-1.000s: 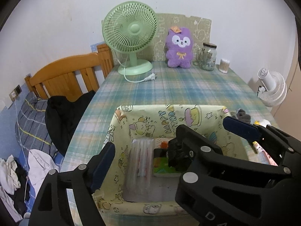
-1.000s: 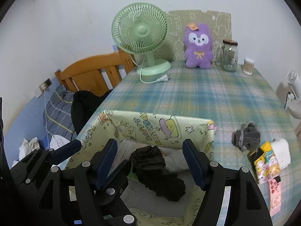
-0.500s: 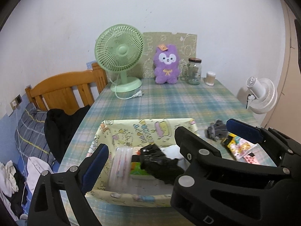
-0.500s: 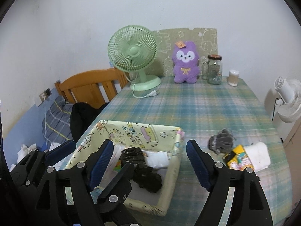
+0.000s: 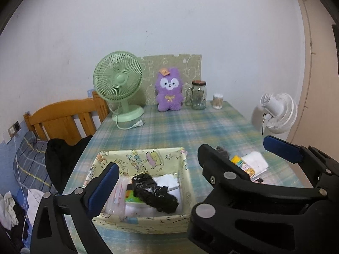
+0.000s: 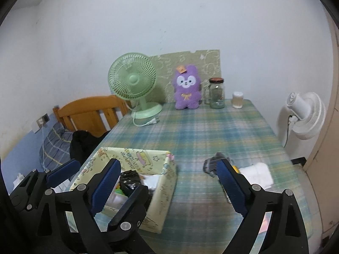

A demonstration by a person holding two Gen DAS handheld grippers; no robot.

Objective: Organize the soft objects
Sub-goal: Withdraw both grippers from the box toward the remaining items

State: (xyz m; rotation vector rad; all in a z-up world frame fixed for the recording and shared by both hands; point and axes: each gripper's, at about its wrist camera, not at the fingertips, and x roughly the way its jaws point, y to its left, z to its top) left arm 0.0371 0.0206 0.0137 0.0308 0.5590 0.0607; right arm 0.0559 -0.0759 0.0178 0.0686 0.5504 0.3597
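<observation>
A pale yellow cartoon-print fabric box sits on the plaid table, also in the right wrist view. In it lie a crumpled black cloth, a white cloth and a clear packet. On the table right of the box lie a grey sock, a white folded cloth and colourful packets. My left gripper is open and empty, raised above the box. My right gripper is open and empty, raised above the table beside the box.
A green desk fan, a purple plush toy, a glass jar and a cotton-swab tub stand at the table's back. A white fan stands at the right. A wooden bed frame with clothes is at the left.
Both grippers have lifted up and back from the box, so the view widens. The black cloth stays in the box. Both grippers stay open.
</observation>
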